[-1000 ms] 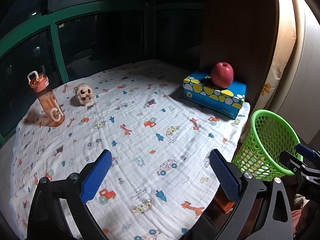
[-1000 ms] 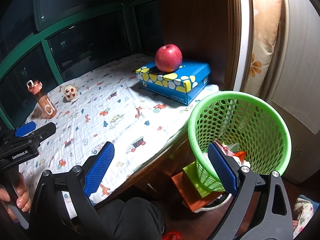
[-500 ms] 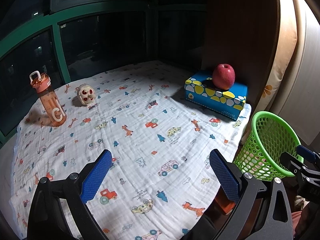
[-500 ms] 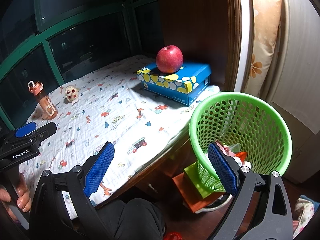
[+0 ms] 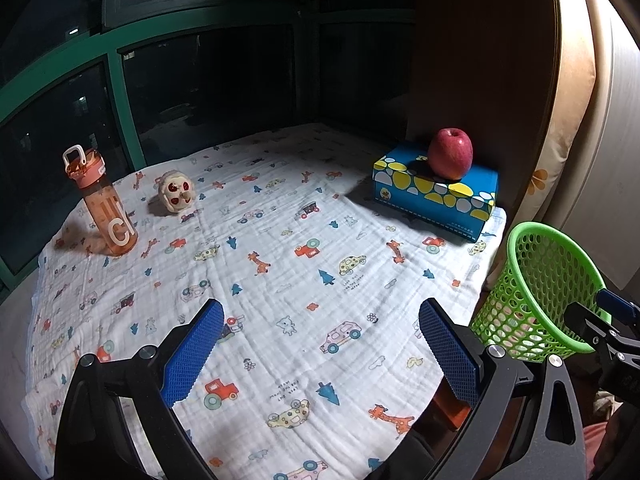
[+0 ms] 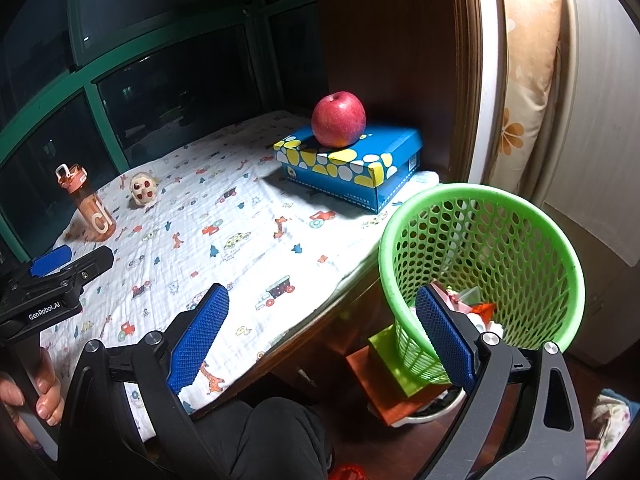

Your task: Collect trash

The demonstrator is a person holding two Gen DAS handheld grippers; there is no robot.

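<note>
Nearby, apple [image 5: 450,153] on blue box [image 5: 436,192], bottle [image 5: 102,204], green basket [image 6: 480,276] beside cloth [image 5: 260,280]

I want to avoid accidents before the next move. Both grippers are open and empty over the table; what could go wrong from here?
1. The apple sits loose on the blue box; a bump could roll it off.
2. The green basket stands on stacked blocks beside the table edge, so a push from the right gripper might tip it.
3. The upright bottle could topple if the left gripper sweeps near.
</note>
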